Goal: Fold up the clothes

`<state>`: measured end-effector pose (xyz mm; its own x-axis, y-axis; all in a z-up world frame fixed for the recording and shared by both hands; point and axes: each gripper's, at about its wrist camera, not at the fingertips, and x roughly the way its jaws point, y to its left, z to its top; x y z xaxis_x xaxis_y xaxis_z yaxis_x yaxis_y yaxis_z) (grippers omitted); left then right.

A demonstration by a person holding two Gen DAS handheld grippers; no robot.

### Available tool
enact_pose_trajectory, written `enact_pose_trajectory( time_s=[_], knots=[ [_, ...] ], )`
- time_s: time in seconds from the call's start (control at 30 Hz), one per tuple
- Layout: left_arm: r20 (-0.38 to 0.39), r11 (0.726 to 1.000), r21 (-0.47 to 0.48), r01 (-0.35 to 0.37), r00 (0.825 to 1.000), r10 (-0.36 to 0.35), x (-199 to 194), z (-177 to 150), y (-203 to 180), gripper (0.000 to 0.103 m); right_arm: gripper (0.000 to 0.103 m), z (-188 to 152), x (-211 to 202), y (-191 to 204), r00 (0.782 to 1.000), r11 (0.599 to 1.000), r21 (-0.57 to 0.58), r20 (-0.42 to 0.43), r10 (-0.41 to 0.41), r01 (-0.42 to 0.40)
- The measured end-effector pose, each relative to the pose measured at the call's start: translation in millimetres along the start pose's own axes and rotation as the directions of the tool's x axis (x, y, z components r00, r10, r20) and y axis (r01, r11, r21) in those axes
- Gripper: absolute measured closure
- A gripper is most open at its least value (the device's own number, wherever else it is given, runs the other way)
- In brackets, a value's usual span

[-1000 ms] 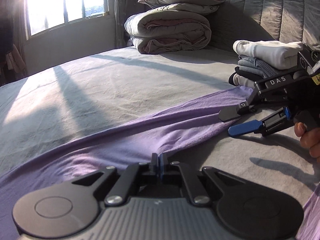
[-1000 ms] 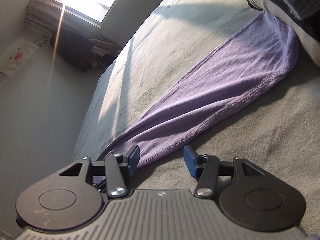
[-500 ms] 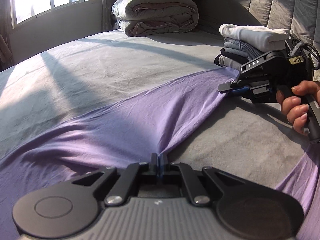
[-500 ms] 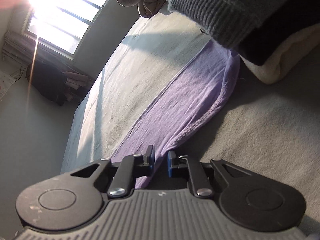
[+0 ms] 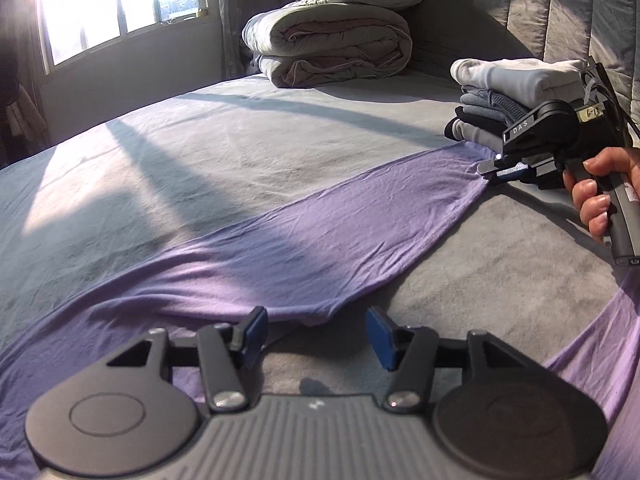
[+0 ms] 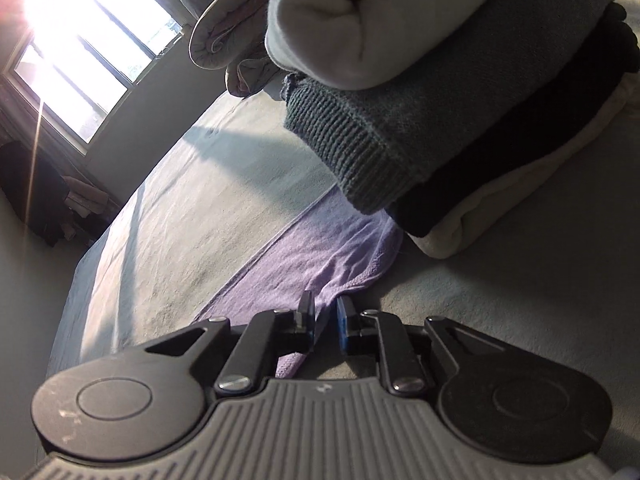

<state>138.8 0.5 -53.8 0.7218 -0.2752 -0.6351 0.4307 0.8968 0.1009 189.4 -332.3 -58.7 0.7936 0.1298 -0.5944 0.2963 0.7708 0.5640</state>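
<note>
A purple garment [image 5: 340, 232] lies stretched in a long band across the grey bed. My left gripper [image 5: 316, 334] is open, its blue pads either side of the garment's near edge, holding nothing. My right gripper [image 5: 500, 170] is at the garment's far end, beside the clothes stack. In the right wrist view my right gripper [image 6: 323, 322] has its pads nearly closed on the purple garment [image 6: 320, 256], with cloth pinched between them.
A stack of folded clothes [image 5: 512, 96] sits at the far right, close above my right gripper; it also shows in the right wrist view [image 6: 460, 92]. Folded duvets and a pillow [image 5: 332, 36] lie by the headboard. A bright window [image 5: 120, 4] is at the left.
My left gripper was shut on the garment's edge and has opened, letting it go. My right gripper was open, moved to the garment's far end and closed on it.
</note>
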Motion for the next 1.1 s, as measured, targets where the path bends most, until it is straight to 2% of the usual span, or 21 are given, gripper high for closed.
enact_pose_trajectory(
  time_s=[0.07,0.1,0.2,0.3,0.43,0.57,0.73,0.87,0.9,0.93,1.0,1.03,1.07,1.1],
  knots=[
    [-0.021,0.999,-0.027,-0.035,0.999,0.034,-10.1,-3.8,11.3,0.046,0.056,-2.4,0.2,4.4,1.000,1.000,-0.020,0.023,-0.006,0.007],
    [-0.037,0.997,-0.053,-0.058,0.998,0.056,-17.7,-6.5,19.5,0.046,0.051,-3.8,-1.0,7.2,1.000,0.999,-0.031,0.029,-0.007,0.008],
    [-0.063,0.988,-0.097,-0.123,0.991,0.117,-41.4,-17.8,38.7,0.045,0.050,-8.0,-4.9,15.6,0.999,0.998,-0.067,0.046,-0.009,0.012],
    [-0.082,0.981,-0.079,-0.179,0.982,0.172,-61.4,-34.7,51.3,0.044,0.050,-14.8,-12.2,30.2,0.999,0.992,-0.125,0.040,0.026,-0.021],
    [-0.091,0.977,-0.027,-0.213,0.973,0.210,-68.1,-52.6,61.3,0.044,0.050,-36.3,-14.5,61.3,0.992,0.981,-0.157,-0.073,0.102,-0.112],
    [-0.107,0.969,-0.093,-0.227,0.970,0.217,-68.3,-69.2,80.4,0.044,0.050,-67.6,-12.2,98.2,0.950,0.956,-0.161,-0.237,0.203,-0.245],
    [-0.147,0.935,-0.214,-0.282,0.956,0.255,-79.5,-89.6,113.0,0.044,0.050,-117.7,12.7,154.3,0.859,0.919,-0.118,-0.416,0.298,-0.376],
    [-0.171,0.903,-0.271,-0.333,0.940,0.295,-93.6,-105.6,135.6,0.044,0.060,-160.7,25.1,178.1,0.812,0.904,-0.095,-0.486,0.324,-0.417],
    [-0.174,0.896,-0.284,-0.341,0.938,0.301,-97.7,-109.4,140.7,0.044,0.060,-168.3,31.2,183.9,0.810,0.909,-0.096,-0.498,0.309,-0.406],
    [-0.181,0.889,-0.299,-0.348,0.935,0.305,-101.0,-112.9,145.8,0.044,0.063,-174.5,37.1,188.1,0.817,0.915,-0.103,-0.498,0.292,-0.390],
    [-0.203,0.873,-0.336,-0.354,0.932,0.300,-104.8,-118.9,155.0,0.044,0.076,-183.5,36.6,188.3,0.843,0.926,-0.102,-0.458,0.281,-0.364],
    [-0.205,0.868,-0.351,-0.352,0.933,0.295,-107.0,-121.6,158.4,0.044,0.090,-186.8,34.8,187.5,0.854,0.931,-0.093,-0.438,0.280,-0.353],
    [-0.207,0.863,-0.362,-0.351,0.934,0.292,-109.0,-123.8,161.1,0.044,0.101,-188.2,34.7,185.5,0.852,0.936,-0.066,-0.440,0.285,-0.347],
    [-0.210,0.860,-0.368,-0.354,0.933,0.294,-110.6,-125.2,162.5,0.044,0.101,-190.4,30.1,181.9,0.840,0.935,-0.023,-0.447,0.306,-0.353]
  ],
)
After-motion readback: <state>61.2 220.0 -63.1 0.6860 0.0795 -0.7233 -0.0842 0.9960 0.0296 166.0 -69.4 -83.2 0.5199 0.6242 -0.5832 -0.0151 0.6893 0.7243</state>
